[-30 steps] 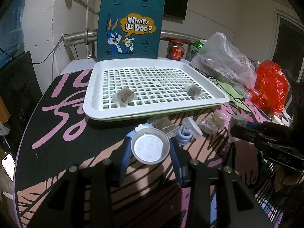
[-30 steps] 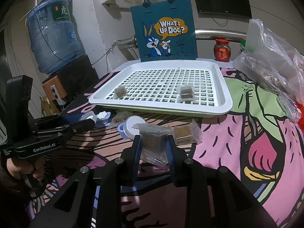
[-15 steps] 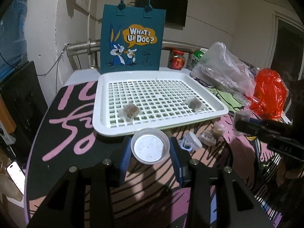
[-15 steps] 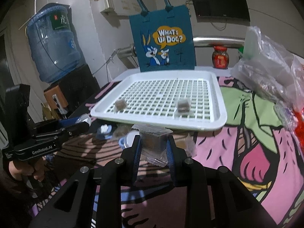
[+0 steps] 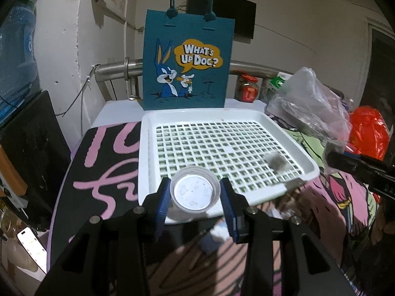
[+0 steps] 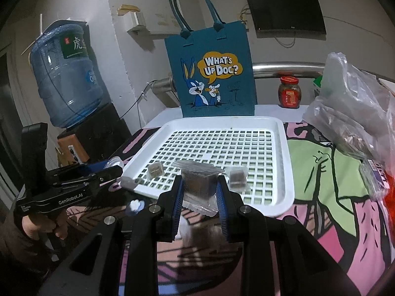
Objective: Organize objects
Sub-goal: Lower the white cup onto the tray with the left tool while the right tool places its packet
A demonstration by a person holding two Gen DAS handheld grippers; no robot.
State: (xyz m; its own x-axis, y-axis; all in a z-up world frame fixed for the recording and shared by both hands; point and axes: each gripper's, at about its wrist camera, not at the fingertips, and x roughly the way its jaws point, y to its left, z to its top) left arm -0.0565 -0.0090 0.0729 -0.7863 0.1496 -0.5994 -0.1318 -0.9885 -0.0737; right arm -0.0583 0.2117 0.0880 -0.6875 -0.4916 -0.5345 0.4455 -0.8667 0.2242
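Transport step: left gripper [image 5: 195, 198] pinching small clear cup [image 5: 195, 192], right gripper [image 6: 200, 198] clamping wrapped cube packet [image 6: 197, 185], both over white tray [image 6: 284, 172] near edge; next, lower and release inside.

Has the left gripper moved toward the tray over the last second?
Yes. The left gripper, gripping the small cup, advanced from the tablecloth to over the white tray's near rim.

White glossy plastic grid tray [image 5: 291, 135]; teal matt felt tote bag [image 6: 209, 74]; crinkly clear plastic bag [image 6: 355, 108]; shiny steel rail [image 5: 116, 70].
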